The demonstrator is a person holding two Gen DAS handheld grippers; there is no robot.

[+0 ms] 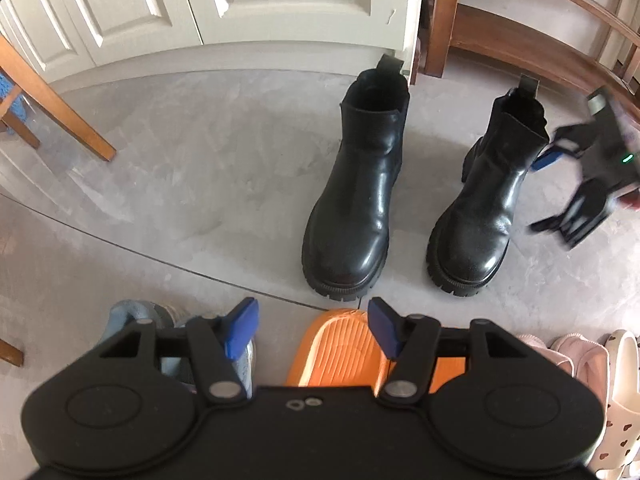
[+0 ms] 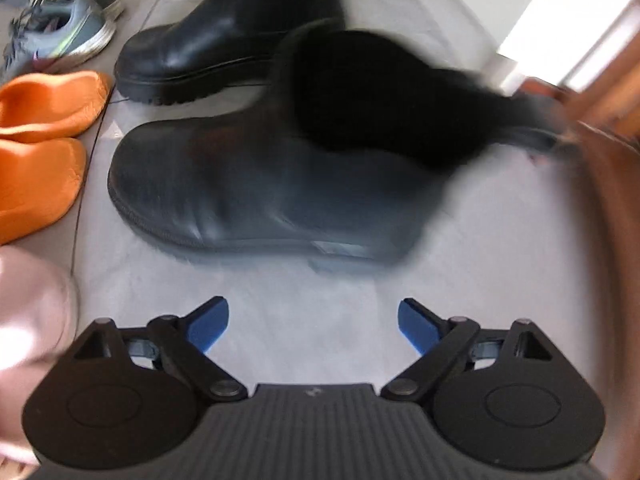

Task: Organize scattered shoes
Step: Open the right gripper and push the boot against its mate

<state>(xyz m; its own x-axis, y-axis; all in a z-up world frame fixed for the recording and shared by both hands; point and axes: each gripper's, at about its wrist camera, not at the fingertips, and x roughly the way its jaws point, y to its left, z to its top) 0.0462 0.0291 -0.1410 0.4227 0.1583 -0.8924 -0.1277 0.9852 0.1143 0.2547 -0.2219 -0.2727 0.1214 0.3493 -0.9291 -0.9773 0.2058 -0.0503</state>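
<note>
Left wrist view: two black ankle boots stand upright on grey floor, toes toward camera, side by side but apart, one boot (image 1: pixel 360 184) in front of a white panelled door (image 1: pixel 224 4), the second boot (image 1: pixel 484 192) to its right near a wooden frame (image 1: pixel 520 36). Left gripper (image 1: pixel 311 328) low in frame, blue pads (image 1: pixel 242 328) spread apart, nothing between them; under it an orange slipper (image 1: pixel 340 344), a blue-grey sneaker (image 1: pixel 136 316) to the left, pink slipper (image 1: pixel 580 356) and a white slipper with heart dots (image 1: pixel 620 400) at right edge. Right gripper (image 1: pixel 548 192) visible at far right just beside the second boot's shaft, motion-blurred, fingers apart, one blue pad touching or nearly touching the boot, can't tell which. Wooden chair legs (image 1: pixel 60 108) at left. Right wrist view: blurry; right gripper (image 2: pixel 313 328) fingers wide apart over bare floor, holding nothing. Near boot (image 2: pixel 248 192) seen side-on, toe pointing left, close ahead of fingers but not between them; far boot (image 2: pixel 208 44) behind it. Pair of orange slippers (image 2: pixel 44 148) at left, grey sneakers (image 2: pixel 68 28) top left, pink blur (image 2: pixel 28 312) at lower left edge, can't tell what it is.
</note>
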